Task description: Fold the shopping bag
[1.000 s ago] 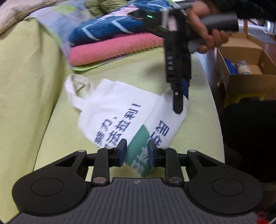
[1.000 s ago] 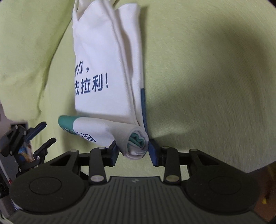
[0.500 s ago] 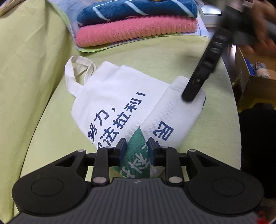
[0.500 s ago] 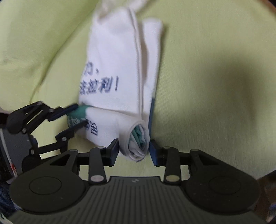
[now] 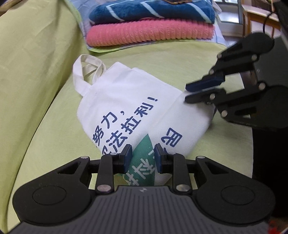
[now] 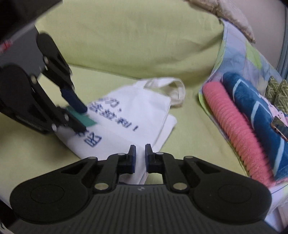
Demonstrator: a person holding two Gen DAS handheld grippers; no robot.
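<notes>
Bag (image 6: 144, 115) print motion-blurred in right view; left tool (image 5: 141, 155) hides bag's near corner.

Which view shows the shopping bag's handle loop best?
The left wrist view: the handle loop lies sharp and whole at the shopping bag's far end. The right wrist view shows it too, but blurred and partly flattened behind the bag.

You've got a lime-green sofa (image 5: 45, 86) here, seat and backrest under the same green cover. Lying flat on the seat is the white shopping bag (image 5: 126, 100), partly folded over itself, blue lettering and a green patch on it, its handles (image 5: 86, 66) toward the backrest. Toward the far end of the seat there's a patterned cloth (image 6: 232, 54), and on it a pink towel (image 5: 149, 32) with a blue striped towel (image 5: 151, 10) stacked on top.
</notes>
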